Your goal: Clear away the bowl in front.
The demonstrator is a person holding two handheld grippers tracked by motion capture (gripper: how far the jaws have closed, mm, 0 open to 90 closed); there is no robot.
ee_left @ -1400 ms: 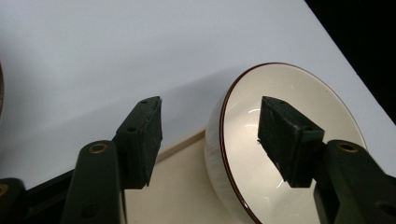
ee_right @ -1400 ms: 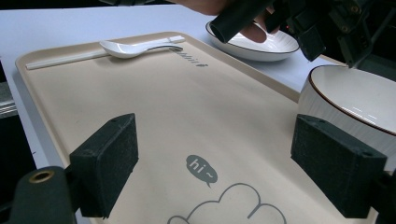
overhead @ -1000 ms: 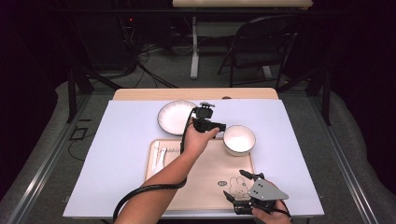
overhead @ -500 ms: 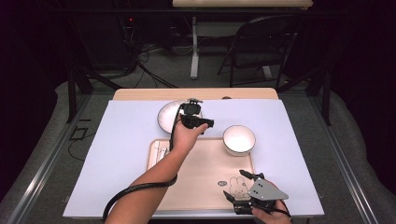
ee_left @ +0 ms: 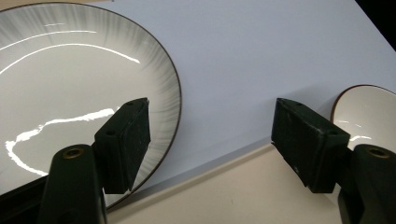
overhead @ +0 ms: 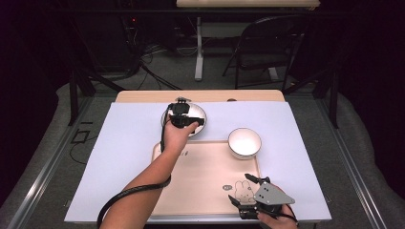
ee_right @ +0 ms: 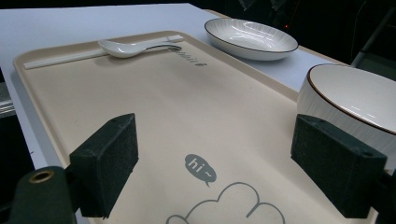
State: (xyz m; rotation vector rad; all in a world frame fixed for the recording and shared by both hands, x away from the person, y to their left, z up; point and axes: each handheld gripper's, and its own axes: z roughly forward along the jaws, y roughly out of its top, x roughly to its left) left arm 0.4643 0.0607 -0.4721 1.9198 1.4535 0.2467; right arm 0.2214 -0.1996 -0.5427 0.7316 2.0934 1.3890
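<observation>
— What is the left gripper (overhead: pixel 184 116) doing?
— It hangs over the plate (overhead: pixel 185 118), which sits on the surface at twelve o'clock from the tray (overhead: pixel 200 181). Its fingers are wide apart, holding nothing.
— What comes next?
— I think it must drop lower and pinch the rim.
— And the right gripper (overhead: pixel 246 192)?
— It waits over the tray, fingers apart too.

plate (ee_left: pixel 70 93) cut off at left edge

left tool (overhead: pixel 184 116) over plate (overhead: pixel 197 112) | bowl (overhead: pixel 244 142) (on tray (overhead: pixel 200 179))
</observation>
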